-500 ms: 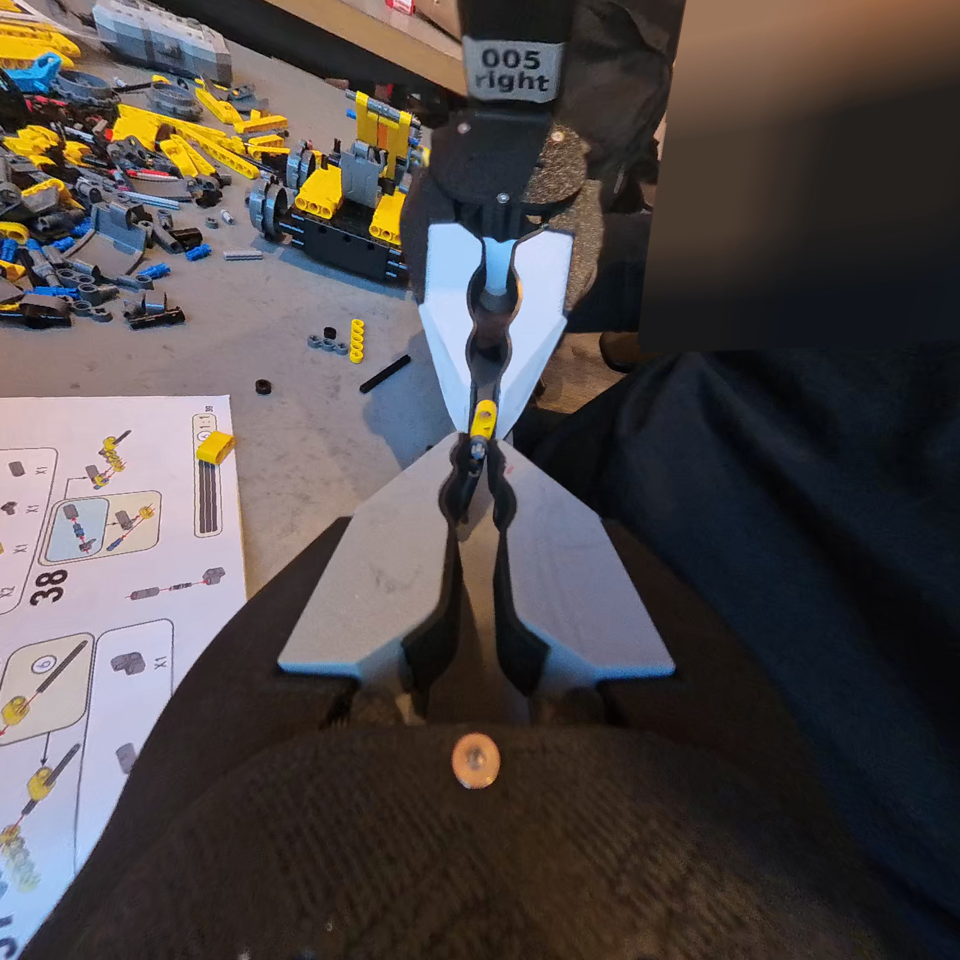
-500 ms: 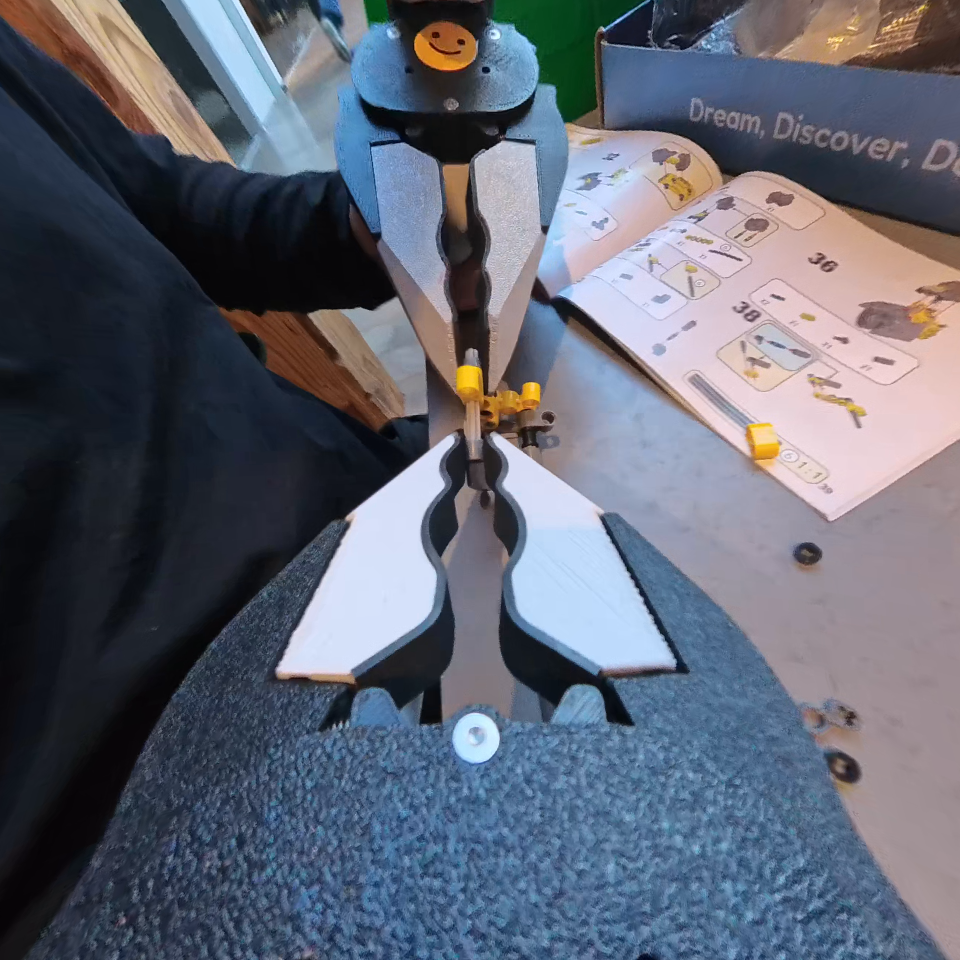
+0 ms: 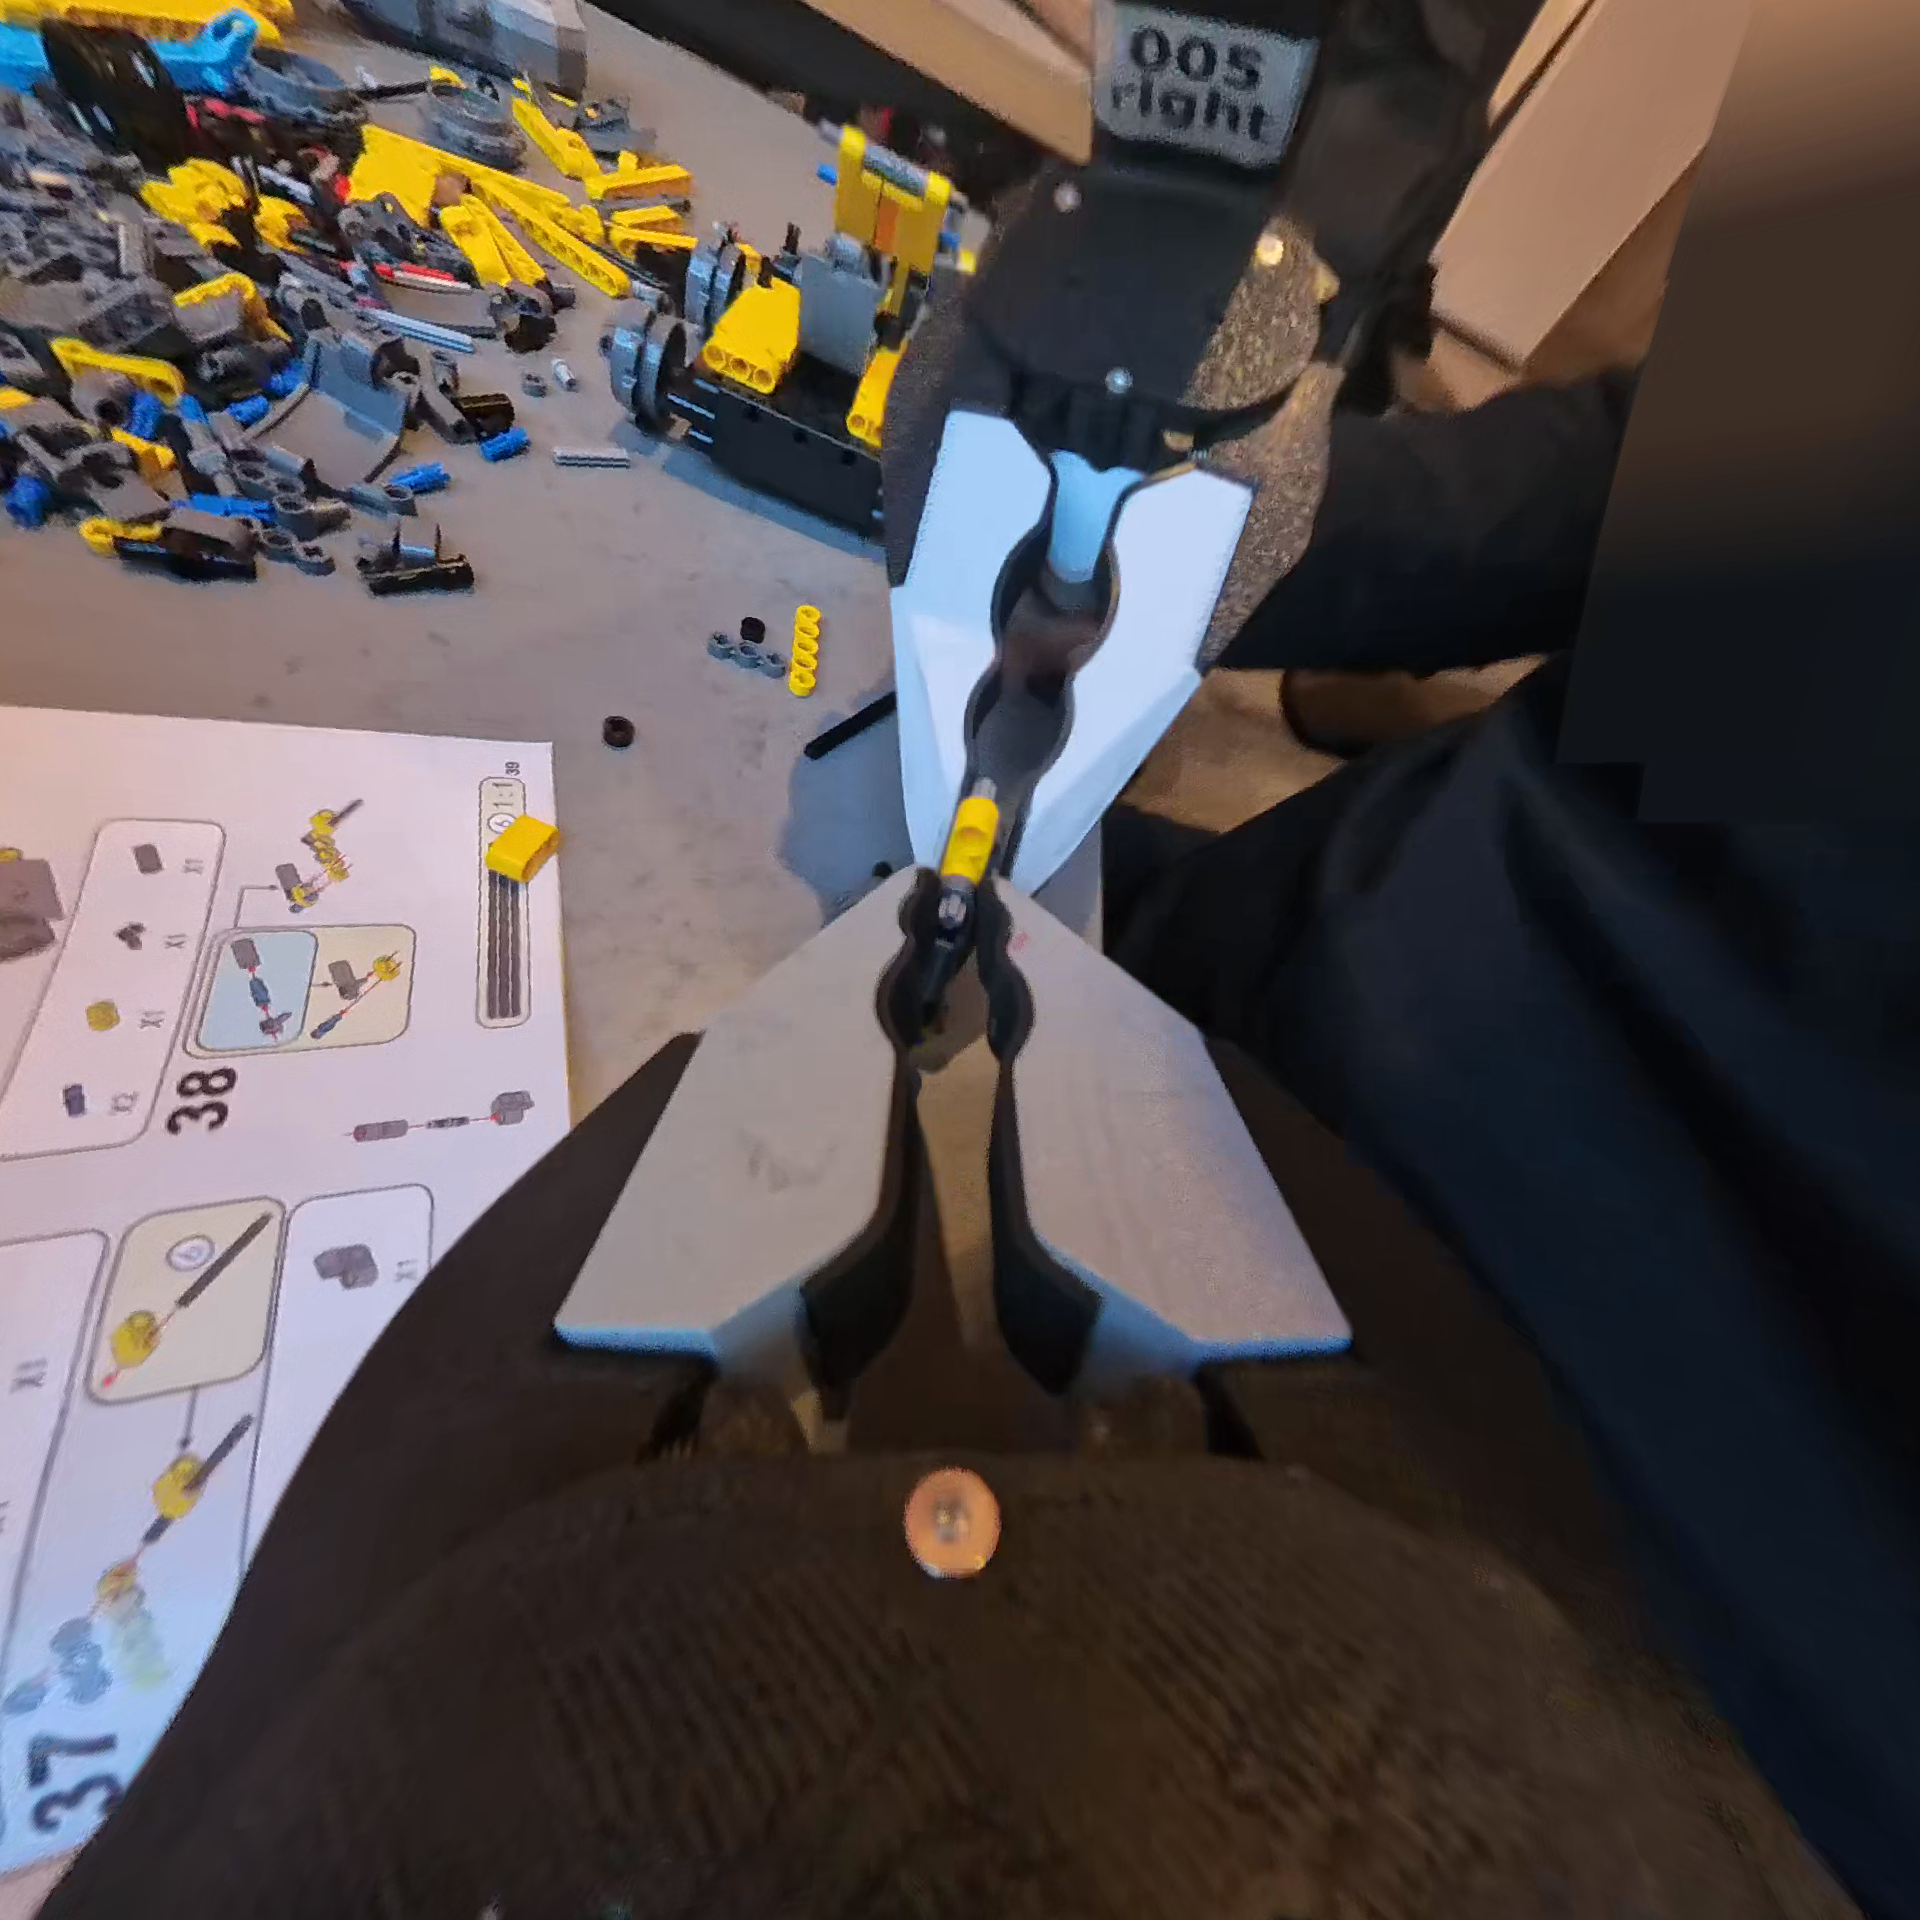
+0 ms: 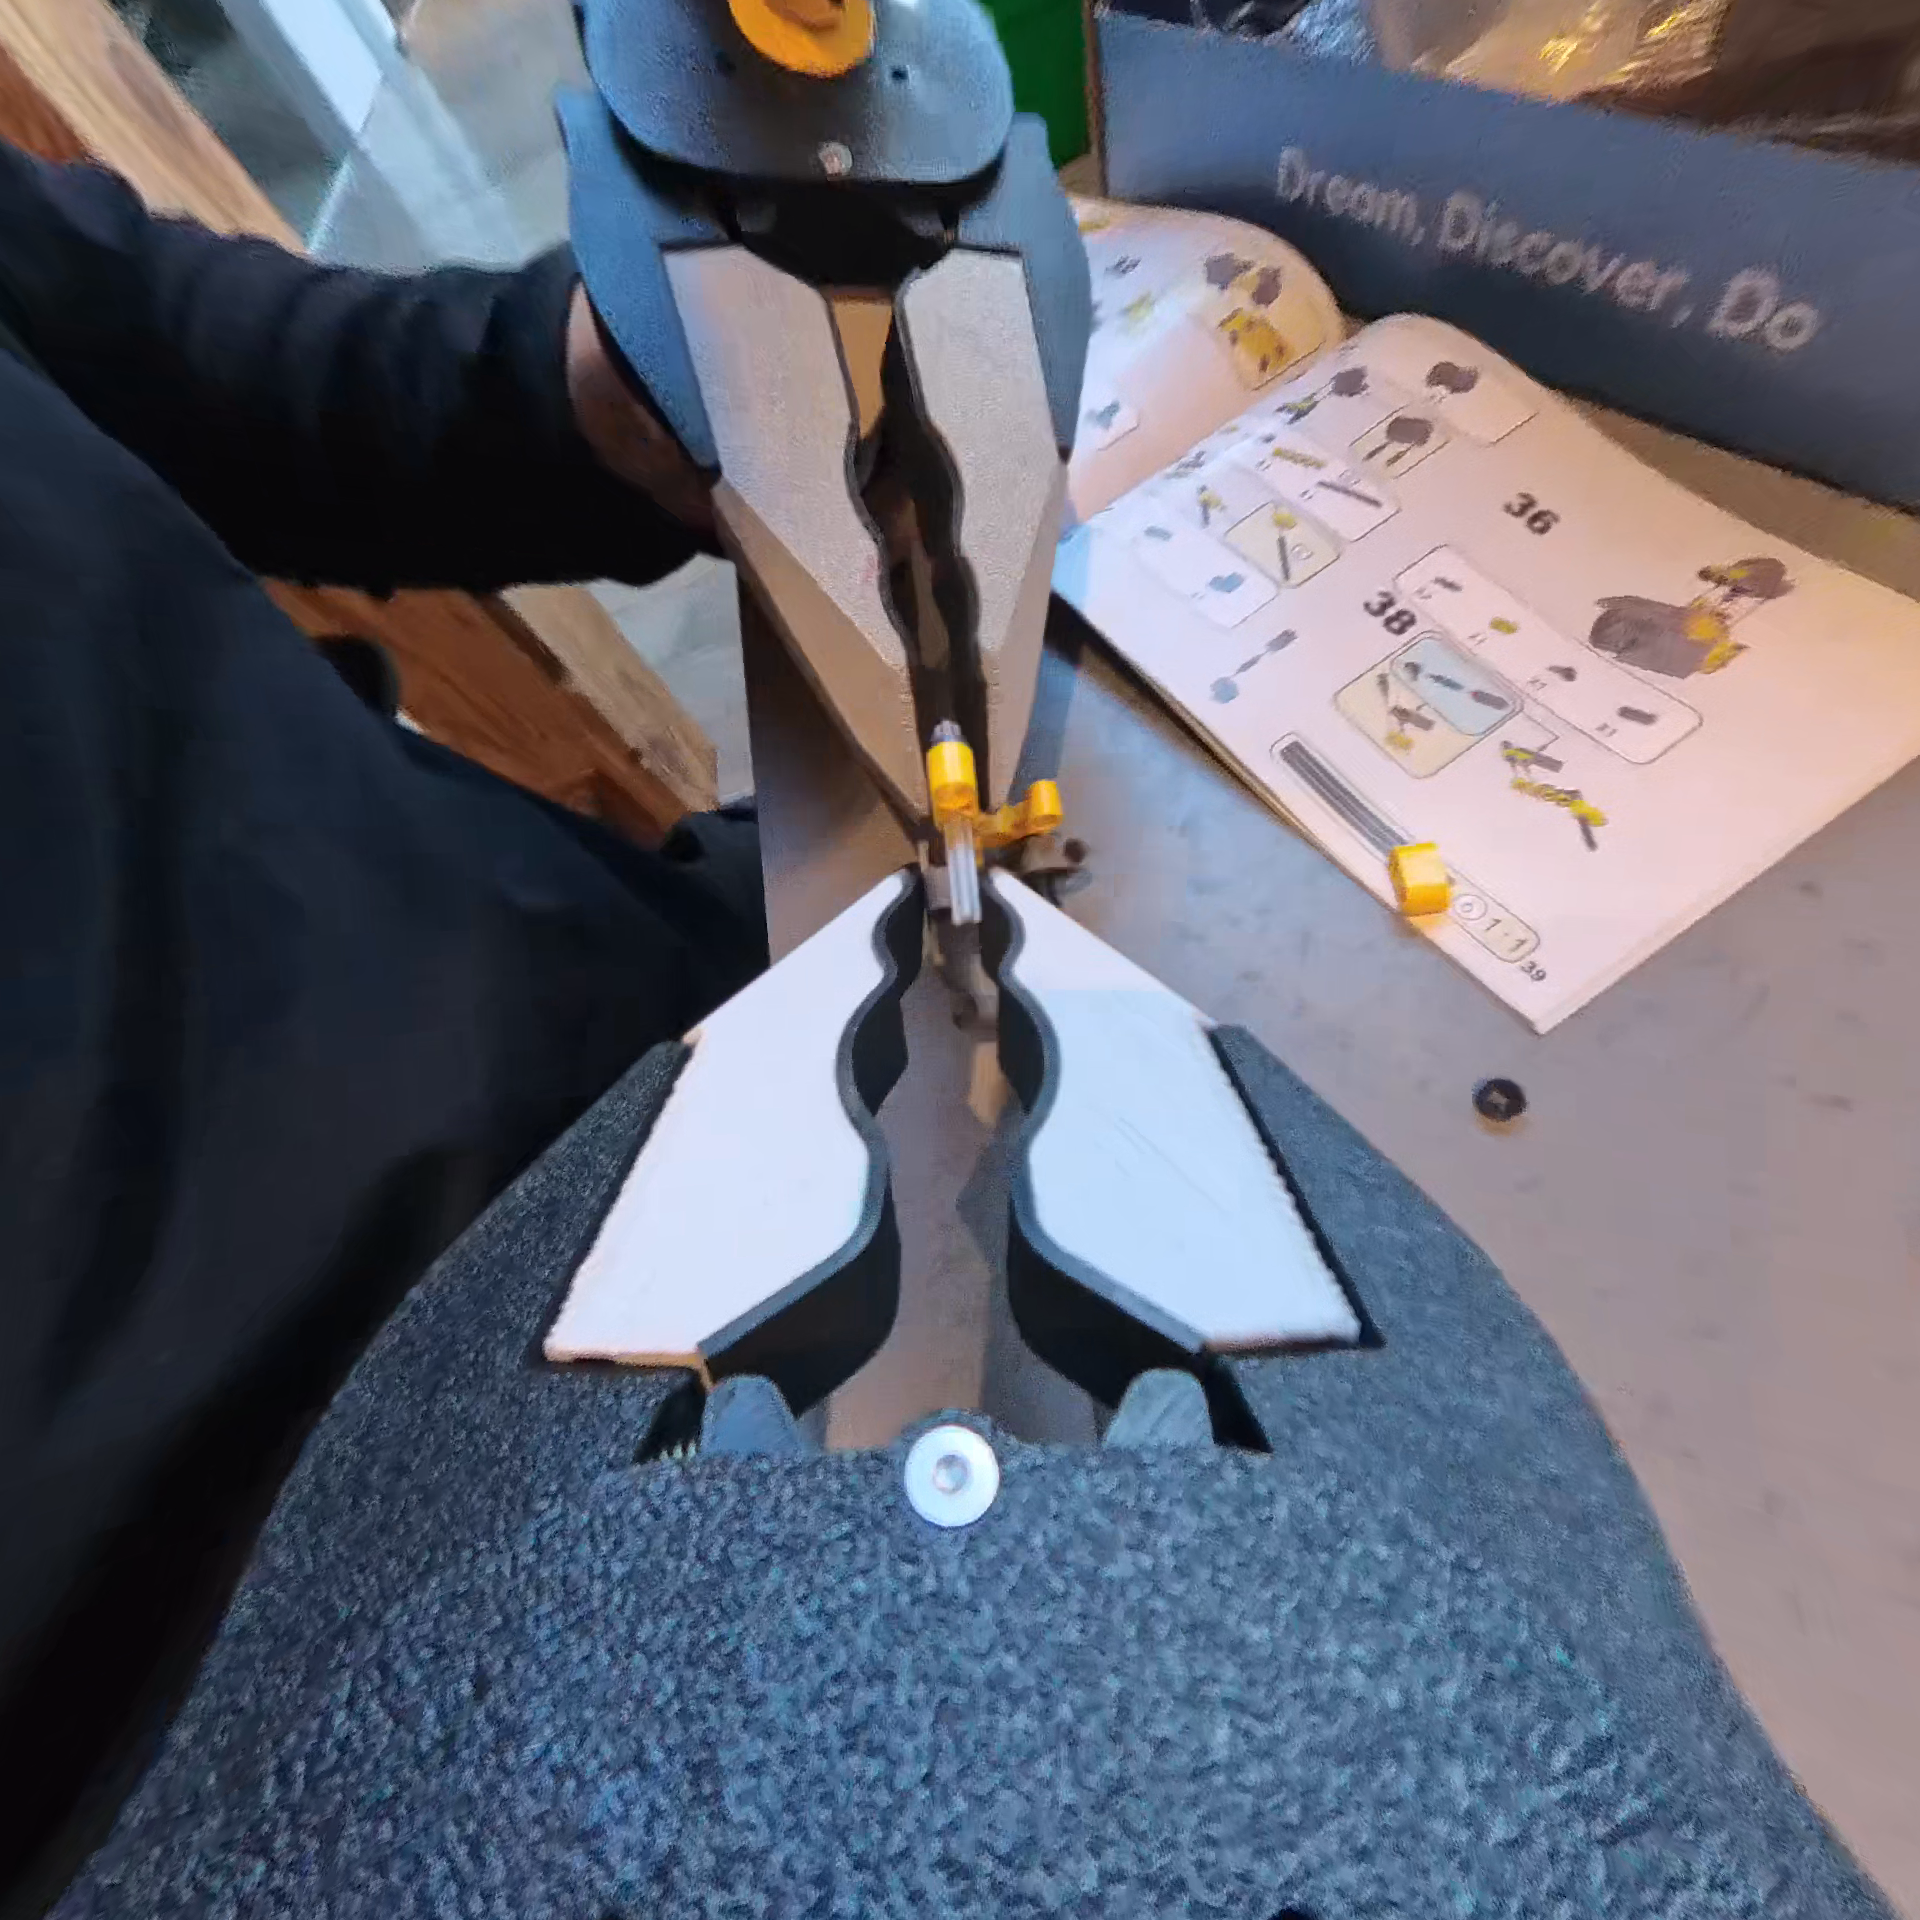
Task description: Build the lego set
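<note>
**Two tips meet over one small axle**

Left wrist view: the left hand-held gripper (image 3: 951, 914) pinches a dark axle (image 3: 940, 961), held above the desk (image 3: 623, 582) edge, facing the right hand-held gripper (image 3: 971, 831) nose to nose.

Right wrist view: the right one pinches the pale axle end (image 4: 961, 878) beside the yellow bush (image 4: 951, 779), apparently to steady it.

Swung about the rod (image 3: 971, 836) gripped between them: far end of the right claw (image 3: 968, 868) now leaning right in the left wrist view, far end of the left claw (image 4: 951, 800) leaning left and looming larger in the right wrist view. Booklet (image 3: 260, 1039) and brick pile (image 3: 260, 312) slid rightward in the left wrist view. Both views now blurred.
</note>
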A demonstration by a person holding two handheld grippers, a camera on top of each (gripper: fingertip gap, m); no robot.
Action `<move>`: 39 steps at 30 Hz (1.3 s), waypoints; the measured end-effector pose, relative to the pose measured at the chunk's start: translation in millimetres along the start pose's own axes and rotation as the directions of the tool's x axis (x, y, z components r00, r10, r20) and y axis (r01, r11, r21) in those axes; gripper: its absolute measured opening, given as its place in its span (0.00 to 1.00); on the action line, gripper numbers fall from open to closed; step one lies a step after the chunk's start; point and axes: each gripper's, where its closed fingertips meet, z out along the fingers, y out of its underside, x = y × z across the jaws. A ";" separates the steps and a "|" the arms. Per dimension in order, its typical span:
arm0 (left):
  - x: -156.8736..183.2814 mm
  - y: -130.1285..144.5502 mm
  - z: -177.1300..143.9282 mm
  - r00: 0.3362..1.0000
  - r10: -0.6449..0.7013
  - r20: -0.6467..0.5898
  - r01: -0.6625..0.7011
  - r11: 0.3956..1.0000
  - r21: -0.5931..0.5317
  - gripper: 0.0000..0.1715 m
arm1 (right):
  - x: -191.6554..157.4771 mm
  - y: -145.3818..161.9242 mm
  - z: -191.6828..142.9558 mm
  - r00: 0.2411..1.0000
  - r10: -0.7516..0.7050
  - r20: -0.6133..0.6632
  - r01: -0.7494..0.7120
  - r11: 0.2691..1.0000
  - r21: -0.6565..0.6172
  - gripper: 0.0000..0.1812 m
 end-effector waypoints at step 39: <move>18.1 22.5 4.4 0.914 0.387 0.123 -0.372 0.919 -0.131 0.03 | -19.5 9.5 -0.6 0.935 -0.347 -0.065 0.340 0.935 -0.105 0.02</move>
